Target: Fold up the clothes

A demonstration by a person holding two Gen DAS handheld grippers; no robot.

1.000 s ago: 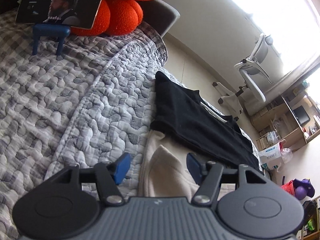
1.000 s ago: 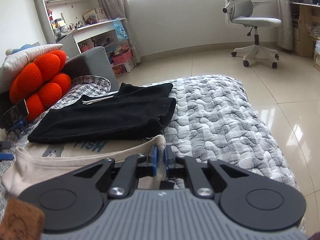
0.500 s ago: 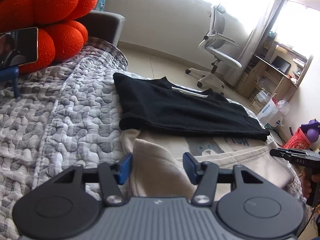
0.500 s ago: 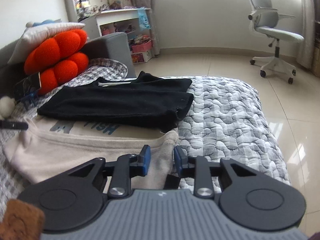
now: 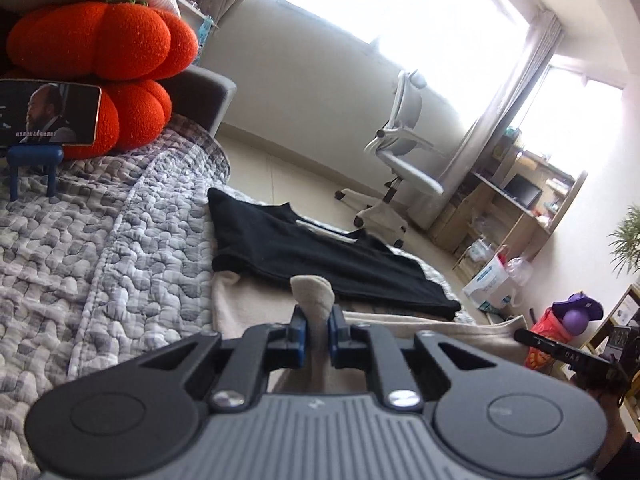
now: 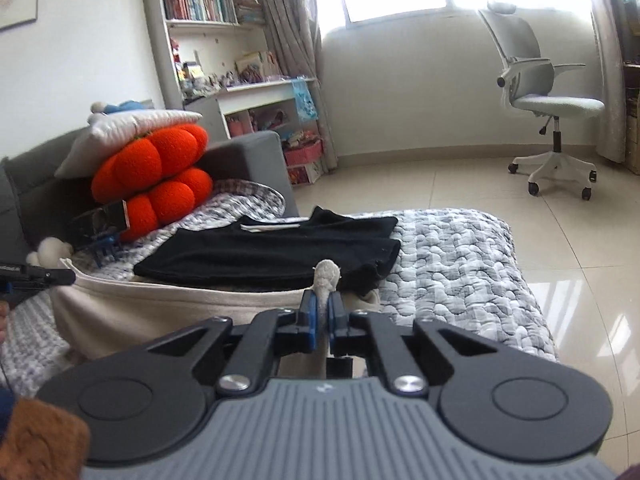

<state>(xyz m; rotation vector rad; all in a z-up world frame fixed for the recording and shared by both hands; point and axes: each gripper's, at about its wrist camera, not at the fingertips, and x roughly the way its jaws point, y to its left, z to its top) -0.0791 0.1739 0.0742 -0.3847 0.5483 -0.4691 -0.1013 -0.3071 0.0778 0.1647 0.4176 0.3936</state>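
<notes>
Grippers, left (image 5: 316, 330) and right (image 6: 323, 318), each pinch a near corner of the cream shirt (image 6: 160, 312), lifted off the quilt (image 5: 100, 260). Judged mid-fold, the edge likely carries forward, level. Beyond: a folded black shirt (image 6: 272, 252), orange cushions (image 6: 156, 184), a chair (image 6: 548, 120).

At the bottom centre of the frame, the left gripper (image 5: 317, 330) had its blue-padded jaws closed on a bunched fold of the cream garment (image 5: 248, 304), a tuft of cloth poking up between them. Just above lay the black shirt (image 5: 320, 256), folded flat and overlapping the cream garment's far edge. The grey quilt (image 5: 100, 248) filled the left side. In the upper left, a phone (image 5: 48, 114) on a blue stand leaned against orange cushions (image 5: 100, 40). At the right edge the other gripper (image 5: 568, 354) showed, with a white office chair (image 5: 400, 160) beyond.
</notes>
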